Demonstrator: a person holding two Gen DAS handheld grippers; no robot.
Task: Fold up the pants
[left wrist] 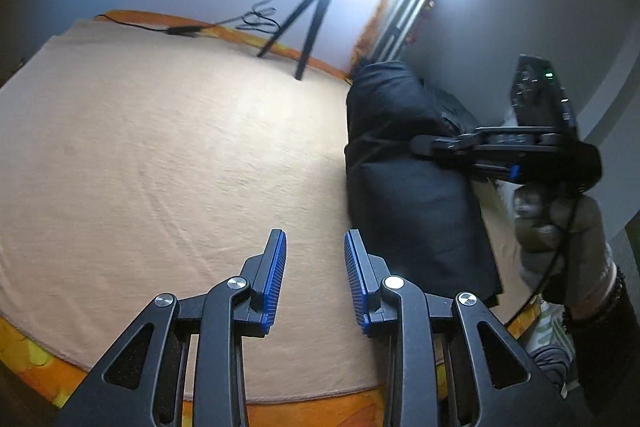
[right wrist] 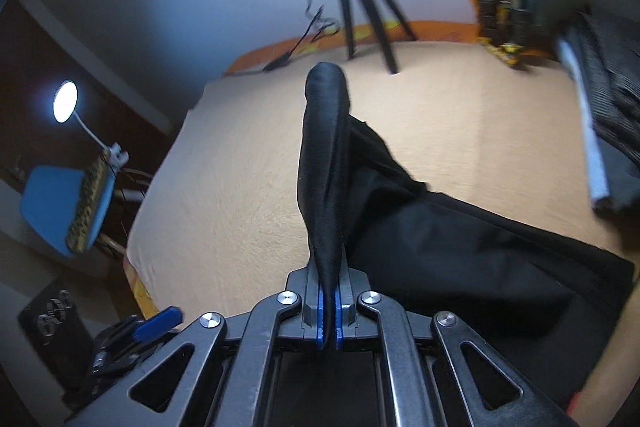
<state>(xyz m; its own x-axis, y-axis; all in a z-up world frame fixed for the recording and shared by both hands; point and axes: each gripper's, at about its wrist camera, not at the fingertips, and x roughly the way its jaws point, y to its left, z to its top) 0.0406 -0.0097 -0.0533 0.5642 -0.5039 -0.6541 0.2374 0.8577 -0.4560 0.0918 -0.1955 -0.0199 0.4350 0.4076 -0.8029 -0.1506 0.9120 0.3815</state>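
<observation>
The black pants (left wrist: 404, 187) lie in a long folded strip on the right side of the beige bed cover (left wrist: 180, 155). My left gripper (left wrist: 315, 247) is open and empty, above the cover just left of the pants. My right gripper (left wrist: 420, 143) shows from the side over the pants. In the right wrist view my right gripper (right wrist: 329, 291) is shut on a fold of the pants (right wrist: 326, 155), which stands up between the blue pads; the rest (right wrist: 460, 243) trails to the right. The left gripper's blue pad (right wrist: 158, 323) shows at lower left.
A black tripod (left wrist: 308, 15) and cable (left wrist: 180, 29) stand at the bed's far edge under a bright lamp. A second stand (left wrist: 400, 19) is in the corner. Folded dark clothes (right wrist: 608, 115) lie at the right edge. A blue chair (right wrist: 68, 203) and desk lamp (right wrist: 66, 103) stand beside the bed.
</observation>
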